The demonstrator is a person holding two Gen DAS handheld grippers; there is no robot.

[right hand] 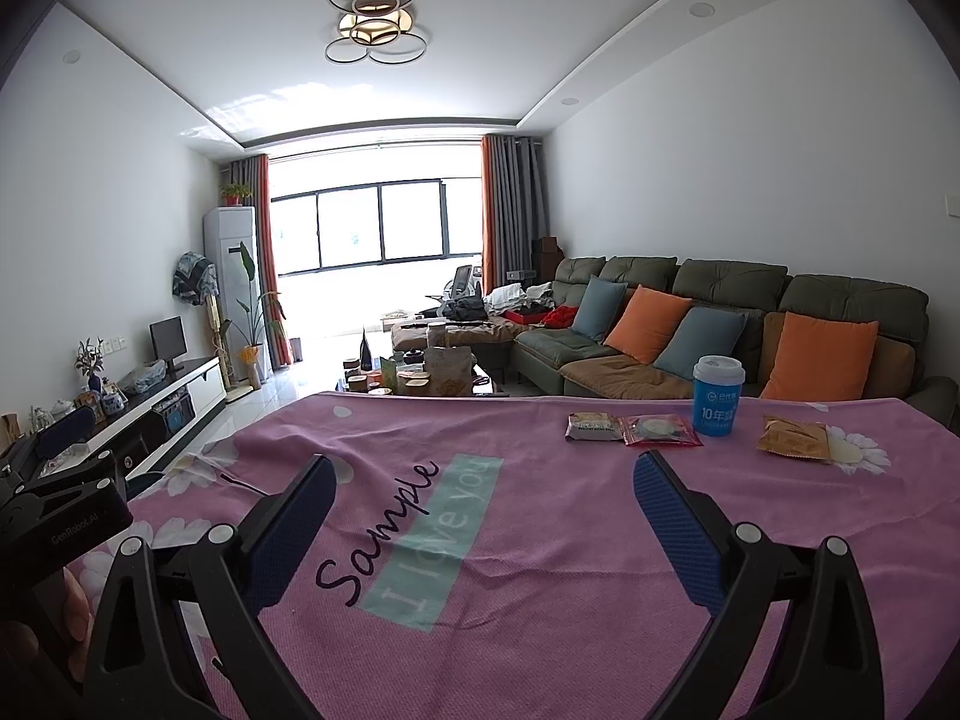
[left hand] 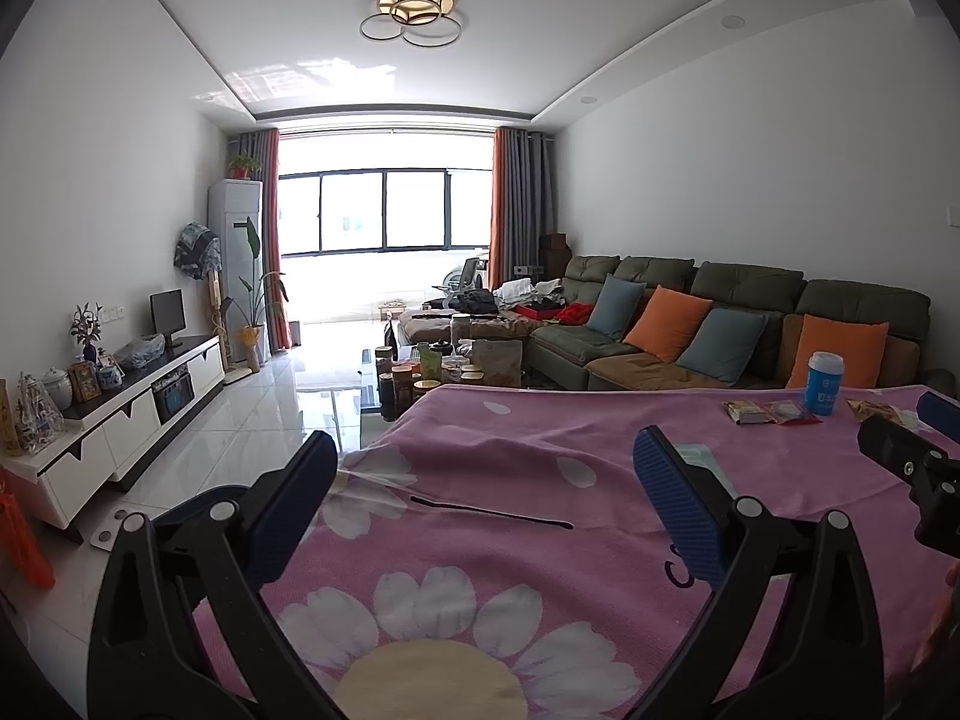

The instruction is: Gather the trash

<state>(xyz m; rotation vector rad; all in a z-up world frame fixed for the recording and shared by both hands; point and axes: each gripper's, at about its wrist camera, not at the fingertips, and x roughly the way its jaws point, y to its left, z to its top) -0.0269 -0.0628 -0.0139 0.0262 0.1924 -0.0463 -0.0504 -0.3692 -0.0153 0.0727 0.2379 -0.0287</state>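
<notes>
Wrappers (right hand: 636, 429) clearer from right wrist, perhaps three; left hand-held gripper (left hand: 486, 474) and right hand-held gripper (right hand: 486, 480) released

1. "Sample" in dark script on pink cloth (right hand: 540, 570), running diagonally.
2. "I love you" in pale letters on teal band (right hand: 441, 534) printed across same cloth, beside the script.
3. "10" in white, followed by Chinese characters reading roughly "年", on blue cup (right hand: 717, 399); small white logo line above it, too small to read.
4. "GenRobot.AI" in small grey print on black body of left gripper (right hand: 66, 516), at left edge of right wrist view.
5. Wrapper (right hand: 594, 426) print unreadable.
</notes>
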